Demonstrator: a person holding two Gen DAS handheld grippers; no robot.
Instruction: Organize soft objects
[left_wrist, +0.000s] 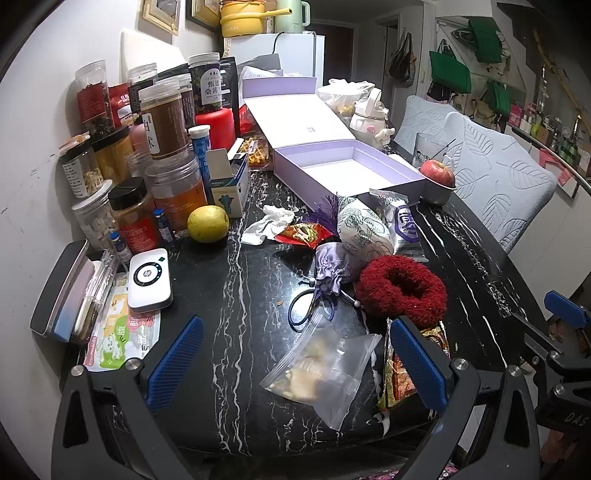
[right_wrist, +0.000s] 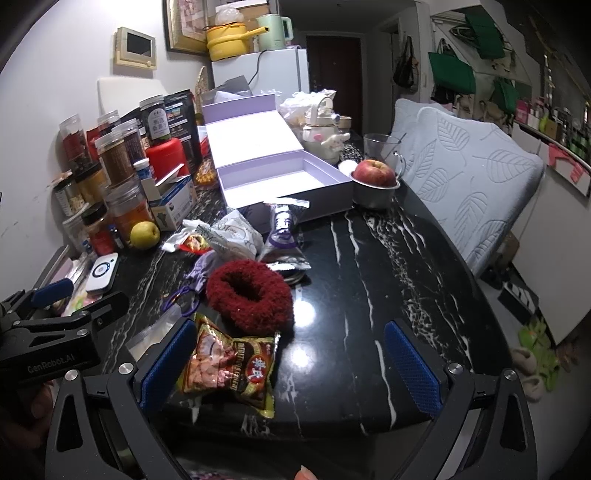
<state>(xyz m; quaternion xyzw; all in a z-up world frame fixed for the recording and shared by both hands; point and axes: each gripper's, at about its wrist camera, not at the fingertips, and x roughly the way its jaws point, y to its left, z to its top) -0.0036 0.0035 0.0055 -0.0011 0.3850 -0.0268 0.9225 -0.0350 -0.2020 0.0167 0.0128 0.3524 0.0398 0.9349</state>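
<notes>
Barely begun, by the look of it: lavender box open and bare inside, far ahead of both tools, lid folded back. Nothing soft inside yet, if that box is indeed the destination, which is only a guess.

Left tool spread wide, empty, low over the tabletop; zip bag lying between its fingers, untouched. Right tool likewise spread, empty; snack packet just inside its left finger, possibly touching it, not pinched.

Still to sort, all loose in one heap: red fluffy scrunchie just ahead of the right tool; beyond it a satin drawstring pouch, a dark hair tie, a printed soft bundle, a crumpled white cloth, a purple-and-white sachet and a red wrapper.

In the way: snack packet and zip bag between tools and scrunchie; pouch cords tangled near the hair tie. Left of the left tool, crowded jars, a yellow fruit and a small white device, all easy to knock. Right of the box, an apple in a metal cup, close to the path to the box.
</notes>
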